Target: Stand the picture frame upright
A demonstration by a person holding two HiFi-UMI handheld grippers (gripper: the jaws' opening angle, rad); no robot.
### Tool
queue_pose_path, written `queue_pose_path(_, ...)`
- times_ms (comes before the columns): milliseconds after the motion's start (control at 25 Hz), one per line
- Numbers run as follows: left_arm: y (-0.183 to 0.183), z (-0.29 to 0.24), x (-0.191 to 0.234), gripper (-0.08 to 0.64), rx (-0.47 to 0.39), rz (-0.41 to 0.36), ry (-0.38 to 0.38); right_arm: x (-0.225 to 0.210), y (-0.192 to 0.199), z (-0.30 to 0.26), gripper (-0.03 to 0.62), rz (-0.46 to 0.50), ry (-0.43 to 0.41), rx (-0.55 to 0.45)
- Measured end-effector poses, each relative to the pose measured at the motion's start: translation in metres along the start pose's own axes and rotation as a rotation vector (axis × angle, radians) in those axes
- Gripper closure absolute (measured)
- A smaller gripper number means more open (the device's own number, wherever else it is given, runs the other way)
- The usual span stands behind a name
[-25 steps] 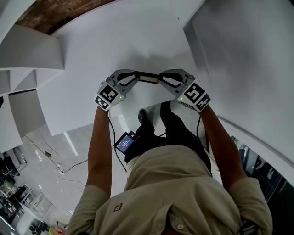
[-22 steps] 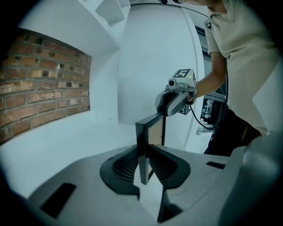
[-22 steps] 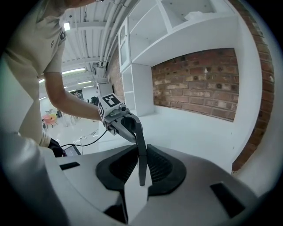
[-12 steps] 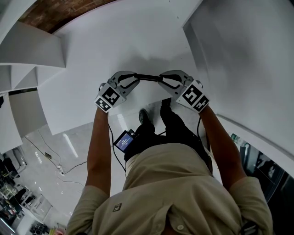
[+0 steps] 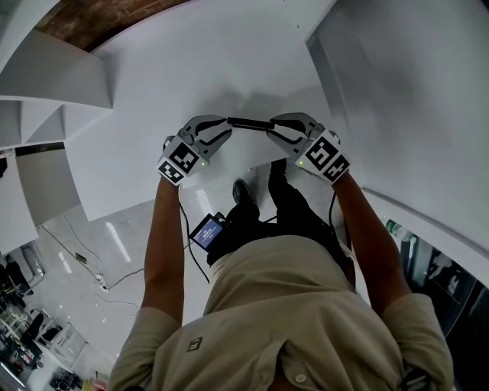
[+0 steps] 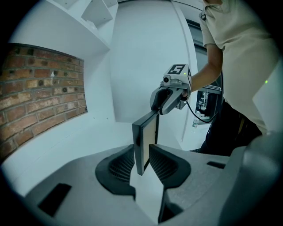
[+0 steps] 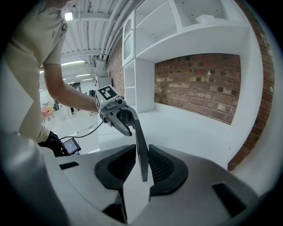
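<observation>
— Left gripper (image 5: pixel 227 123), right gripper (image 5: pixel 270 126): state?
— Each clamps one end of the picture frame (image 5: pixel 248 124), pads touching it; jaws have just been opening slightly.
— Frame position?
— Upright on edge between them, above the white shelf (image 5: pixel 168 76); contact with it cannot be told.

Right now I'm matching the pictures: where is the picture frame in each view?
Head view: picture frame upper middle, thin dark bar.
Left gripper view: picture frame at centre, pale front showing.
Right gripper view: picture frame at centre, edge-on.
Shared landmark: brick wall, top left, left, right respectively.
</observation>
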State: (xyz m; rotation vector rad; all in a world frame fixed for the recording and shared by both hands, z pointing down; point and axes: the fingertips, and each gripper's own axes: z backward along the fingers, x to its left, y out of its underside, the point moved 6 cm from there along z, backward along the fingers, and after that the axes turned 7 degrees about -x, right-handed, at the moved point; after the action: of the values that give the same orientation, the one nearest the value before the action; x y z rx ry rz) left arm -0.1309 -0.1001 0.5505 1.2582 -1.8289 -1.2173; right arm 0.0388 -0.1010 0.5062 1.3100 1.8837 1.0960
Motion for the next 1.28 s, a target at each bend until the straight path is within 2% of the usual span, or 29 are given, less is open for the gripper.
queue_pose_path(360,-0.003,0.010,-0.004,0.472,0.000,-0.001,-0.012,0.002,0.003,0.004,0.469,0.000,0.011,0.016)
queue_pose_path(1040,0.001,0.038,-0.011,0.472,-0.012,0.017,-0.046,-0.003,0.011,0.001,0.443,-0.018,0.036,0.051)
queue_pose_path(1280,-0.017,0.050,-0.019,0.472,-0.022,-0.002,-0.078,-0.001,0.001,0.016,0.439,-0.016,0.091,0.036)
